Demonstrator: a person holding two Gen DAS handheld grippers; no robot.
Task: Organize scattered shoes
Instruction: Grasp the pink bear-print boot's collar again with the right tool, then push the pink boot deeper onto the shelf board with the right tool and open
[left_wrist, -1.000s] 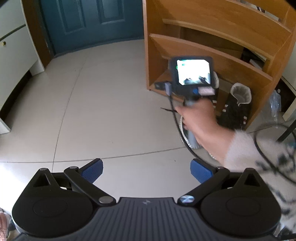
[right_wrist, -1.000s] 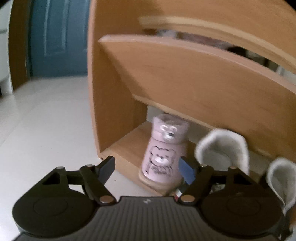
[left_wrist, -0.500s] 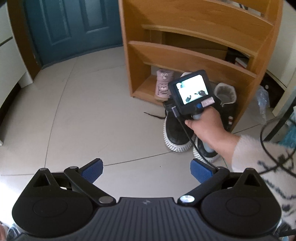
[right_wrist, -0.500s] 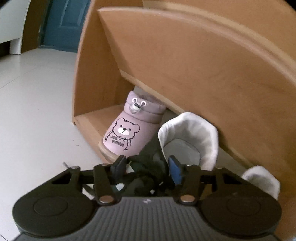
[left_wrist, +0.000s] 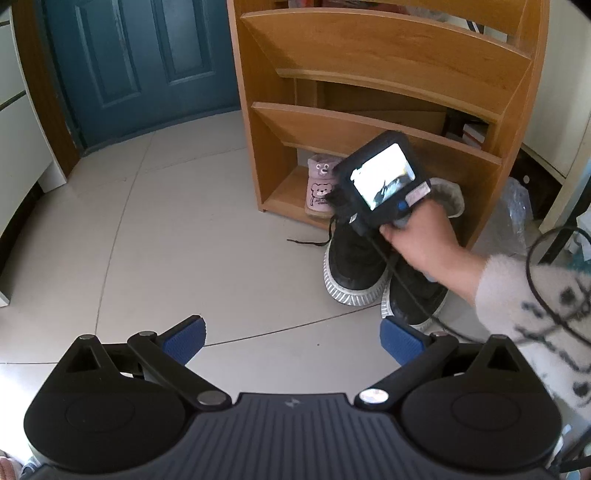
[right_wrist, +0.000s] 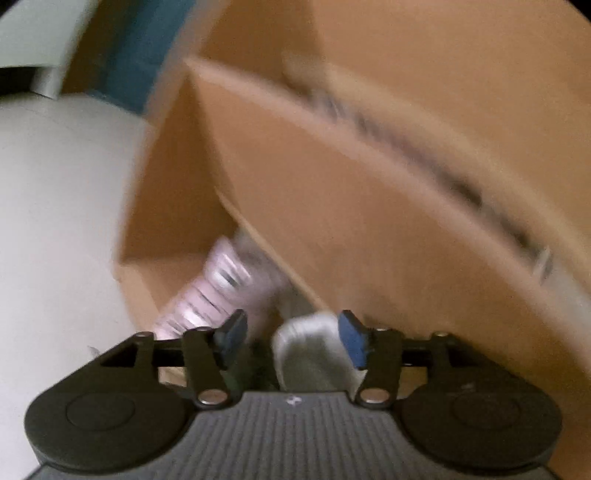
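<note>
Black boots (left_wrist: 354, 266), pair, stood before shelf (left_wrist: 369, 122); right claw (right_wrist: 291, 339) had just been opening, grey cuff between; left claw (left_wrist: 291, 336) apart, empty. Advice: release fully, toes aligned.

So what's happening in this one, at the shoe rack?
A person is tidying shoes at a wooden rack. The right gripper is down at two black boots standing on the floor against the rack's bottom shelf; its jaws have just been opening, with a boot's grey collar between the pads. A pink boot already stands on that shelf. The left gripper hangs back, open and empty.
</note>
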